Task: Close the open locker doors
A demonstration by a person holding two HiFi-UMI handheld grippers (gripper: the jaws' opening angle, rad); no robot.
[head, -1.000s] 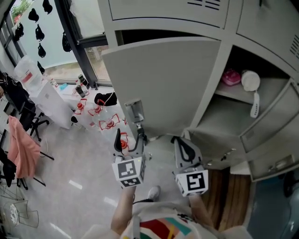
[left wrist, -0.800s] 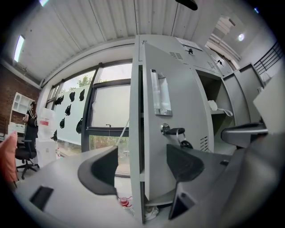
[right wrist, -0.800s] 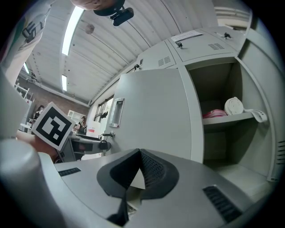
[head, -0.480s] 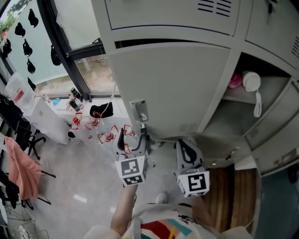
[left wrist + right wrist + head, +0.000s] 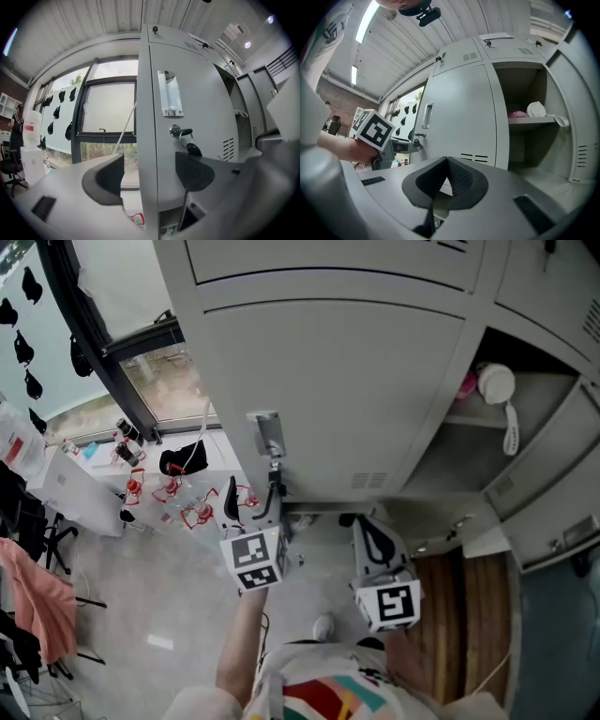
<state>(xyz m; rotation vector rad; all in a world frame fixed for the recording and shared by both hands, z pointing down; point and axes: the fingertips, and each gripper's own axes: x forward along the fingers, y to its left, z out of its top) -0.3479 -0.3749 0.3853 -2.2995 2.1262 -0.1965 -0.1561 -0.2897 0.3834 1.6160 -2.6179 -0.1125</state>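
Left gripper (image 5: 253,508): its fingers stood well apart and held nothing. In the left gripper view, the lock edge of the door (image 5: 347,399) ran up between them.
Right gripper (image 5: 369,534): its fingers were pressed together and empty. It sat low in the middle of the head view, touching no door.
Door: it filled the middle of the head view, flush or nearly flush with the frame. Whether it had latched could not be told.
Key (image 5: 182,133): it stuck out of the lock with a dark fob hanging, just above the right-hand finger in the left gripper view.
Open locker (image 5: 448,463): it lay at the right of the head view, with a pink thing and a white ladle (image 5: 502,399) on its shelf. Its own door (image 5: 548,460) hung open at the right edge, with another open one below.
Risk, swing-back: if the latch had not caught, the door would probably drift open once the left gripper left, since nothing gripped it.
Risk, key: the finger sat close to the fob, so lifting or pulling away carelessly could snag it and tug the door out.
Risk, scrape: fingers astride the edge could rub the frame or get nipped if pushed further.
Risk, right side: the ladle's handle seemed to overhang the shelf, so a hard shove on that door could strike it or bounce back.
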